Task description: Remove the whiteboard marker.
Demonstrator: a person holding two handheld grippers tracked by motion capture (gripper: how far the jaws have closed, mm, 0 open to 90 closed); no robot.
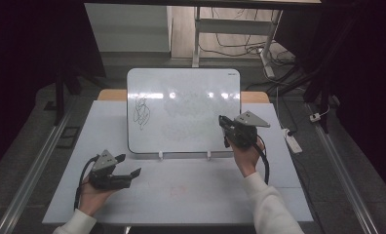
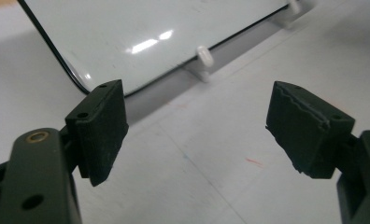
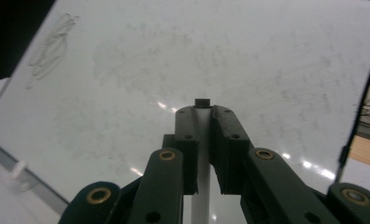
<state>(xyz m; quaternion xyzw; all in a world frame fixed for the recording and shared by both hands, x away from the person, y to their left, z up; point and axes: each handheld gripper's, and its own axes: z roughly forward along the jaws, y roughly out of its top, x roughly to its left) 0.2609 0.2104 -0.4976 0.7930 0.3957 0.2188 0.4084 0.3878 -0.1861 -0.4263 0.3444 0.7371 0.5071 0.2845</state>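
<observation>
White and slim, the marker (image 3: 201,154) sits clamped between your right gripper (image 1: 226,127)'s jaws, its dark tip just off the whiteboard (image 1: 181,87), which stands propped at the table (image 1: 191,195)'s far side with a black scribble (image 1: 141,111) at its left. Your left gripper (image 1: 132,173) hovers low over the table, jaws wide apart and empty.
</observation>
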